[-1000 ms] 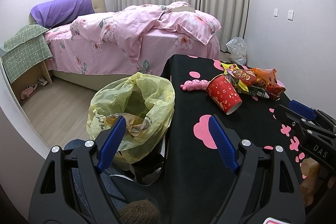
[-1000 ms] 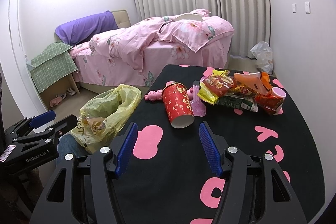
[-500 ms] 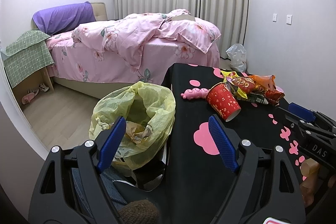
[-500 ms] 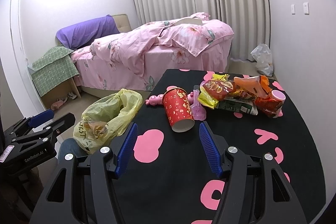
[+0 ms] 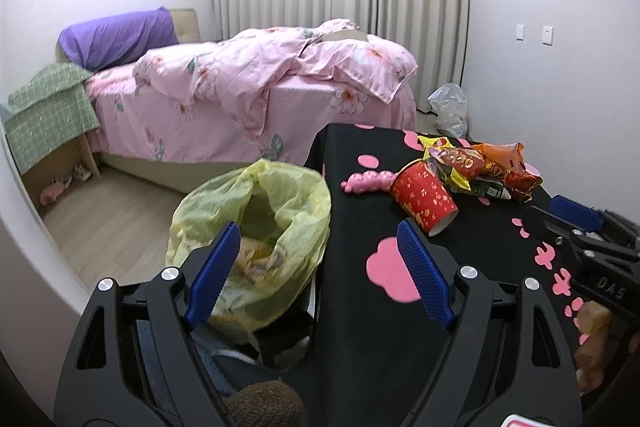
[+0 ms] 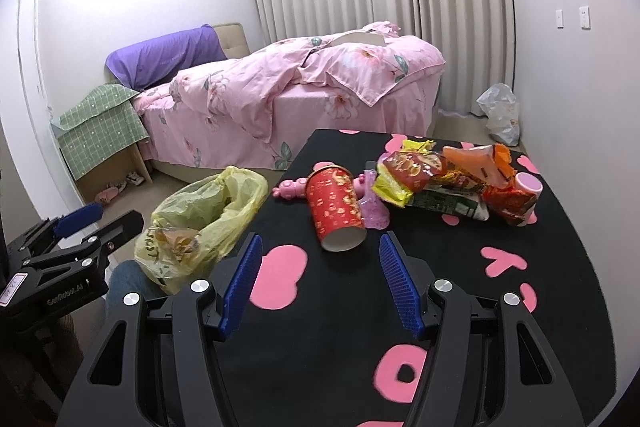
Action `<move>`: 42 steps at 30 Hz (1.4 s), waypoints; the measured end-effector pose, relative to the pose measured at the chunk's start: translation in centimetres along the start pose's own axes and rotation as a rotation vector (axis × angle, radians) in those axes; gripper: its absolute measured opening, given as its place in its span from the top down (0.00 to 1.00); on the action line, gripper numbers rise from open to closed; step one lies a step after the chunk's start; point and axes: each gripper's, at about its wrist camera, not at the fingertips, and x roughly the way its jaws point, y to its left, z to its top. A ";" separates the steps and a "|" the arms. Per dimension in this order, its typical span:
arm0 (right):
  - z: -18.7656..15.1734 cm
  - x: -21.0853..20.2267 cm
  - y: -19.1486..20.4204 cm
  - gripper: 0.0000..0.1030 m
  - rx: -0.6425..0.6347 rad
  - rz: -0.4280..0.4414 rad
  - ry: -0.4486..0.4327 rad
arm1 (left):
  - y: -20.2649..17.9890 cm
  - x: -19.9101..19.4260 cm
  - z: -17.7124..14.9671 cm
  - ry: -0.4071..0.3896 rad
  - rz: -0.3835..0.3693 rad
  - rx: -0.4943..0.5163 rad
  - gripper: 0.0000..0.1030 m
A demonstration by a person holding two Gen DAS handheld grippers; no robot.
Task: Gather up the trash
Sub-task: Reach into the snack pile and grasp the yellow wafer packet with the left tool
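Right wrist: right tongs (image 6: pixel 320 281) spread wide, empty; left tongs (image 5: pixel 320 271) likewise.

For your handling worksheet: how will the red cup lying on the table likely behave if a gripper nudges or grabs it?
The red cup lies on its side, so a nudge would probably roll it in a curve. It looks like empty paper, so likely light. Its open mouth faces the right gripper; a hard squeeze may crush it.
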 end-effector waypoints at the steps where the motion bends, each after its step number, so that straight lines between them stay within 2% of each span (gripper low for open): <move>1: 0.2 0.1 -0.4 0.44 -0.009 -0.013 -0.004 | -0.4 0.6 0.3 0.004 -0.010 0.013 0.25; 5: 1.1 -0.3 -3.7 0.44 -0.018 -0.120 -0.050 | -1.9 3.9 1.3 0.034 -0.102 0.021 0.25; 11: 0.7 0.8 -11.2 0.44 0.045 -0.225 -0.028 | -5.1 10.3 2.9 0.143 -0.264 -0.013 0.25; 14: 0.2 2.1 -14.4 0.44 0.063 -0.215 -0.006 | -6.4 12.6 3.1 0.150 -0.333 -0.060 0.25; 17: 0.4 3.8 -16.7 0.44 0.052 -0.171 0.021 | -8.3 14.9 3.7 0.186 -0.345 -0.028 0.25; 20: 2.0 5.7 -18.0 0.44 0.004 -0.162 0.017 | -8.9 16.8 4.8 0.241 -0.390 -0.054 0.25; 23: 4.5 7.9 -19.7 0.44 -0.007 -0.134 0.008 | -9.5 18.0 6.3 0.245 -0.414 -0.047 0.25; 27: 7.3 11.0 -22.1 0.44 0.045 -0.123 0.022 | -10.6 19.5 9.4 0.212 -0.467 0.022 0.25; 30: 8.4 12.0 -22.5 0.44 0.028 -0.126 0.007 | -11.4 21.5 11.7 0.228 -0.548 0.092 0.25; 33: 9.1 12.8 -22.9 0.44 0.002 -0.151 0.010 | -12.7 24.4 14.1 0.214 -0.582 0.226 0.25; 35: 9.4 12.9 -23.5 0.44 0.013 -0.176 0.007 | -14.3 27.8 15.5 0.264 -0.637 0.325 0.25; 37: 9.3 12.7 -24.5 0.44 0.060 -0.183 -0.001 | -15.8 32.0 16.0 0.369 -0.665 0.345 0.25; 39: 8.8 12.8 -25.3 0.44 0.089 -0.197 0.004 | -17.2 35.8 16.2 0.458 -0.662 0.321 0.28; 42: 7.7 13.1 -26.1 0.44 0.082 -0.261 0.021 | -18.2 39.6 16.2 0.531 -0.664 0.238 0.28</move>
